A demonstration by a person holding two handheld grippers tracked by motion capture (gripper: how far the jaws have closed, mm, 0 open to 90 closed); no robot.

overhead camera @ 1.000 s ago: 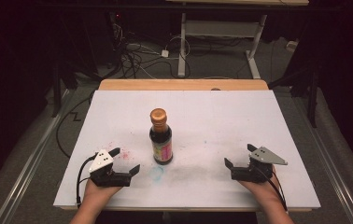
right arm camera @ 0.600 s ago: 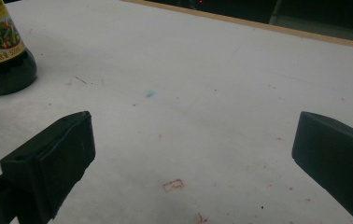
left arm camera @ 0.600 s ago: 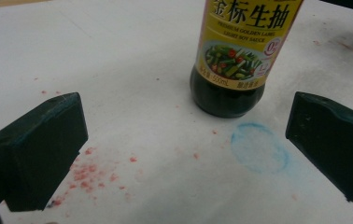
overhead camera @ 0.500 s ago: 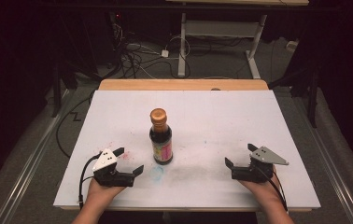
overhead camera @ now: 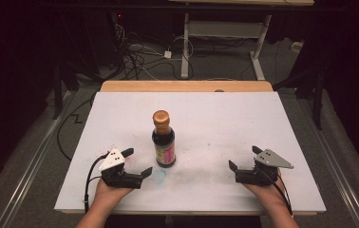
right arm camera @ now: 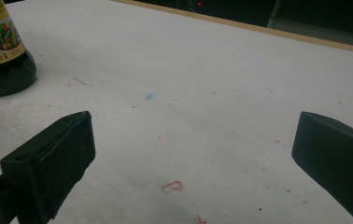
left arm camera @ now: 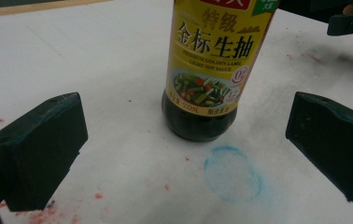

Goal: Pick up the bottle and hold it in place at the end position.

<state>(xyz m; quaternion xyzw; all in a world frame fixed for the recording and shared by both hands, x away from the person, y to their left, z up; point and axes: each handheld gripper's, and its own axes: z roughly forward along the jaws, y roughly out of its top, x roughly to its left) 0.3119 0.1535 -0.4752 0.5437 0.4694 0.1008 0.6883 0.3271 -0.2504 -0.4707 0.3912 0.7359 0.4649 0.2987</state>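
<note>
Claws first: the left claw (overhead camera: 136,162) sits low over the near-left part of the bench (overhead camera: 215,123), jaws spread wide with nothing between them, and the right claw (overhead camera: 244,164) mirrors it on the near-right side, just as released, holding nothing. Out from the left claw, the soy sauce bottle (overhead camera: 163,140) stands just ahead and a touch to that claw's right, near but not touching; in the left gripper view the bottle (left arm camera: 212,70) rises dead centre between the two black jaws, its dark base planted on the white surface and its yellow label facing the camera. Long axis is straight up, bronze cap (overhead camera: 161,117) on top, so the open jaws line up to close on the body from either side. A faint blue smudge (left arm camera: 233,173) lies on the bench between the left claw and the bottle's foot. From the right claw the picture is different: the bottle (right arm camera: 2,51) sits off at the far left edge of the right gripper view, well apart, with bare bench between the jaws. So the left hand (overhead camera: 108,192) looks clearly the nearer, and a short push forward would likely bring the bottle into its gap; the right hand (overhead camera: 268,190) would have to sweep well inward to reach it.
</note>
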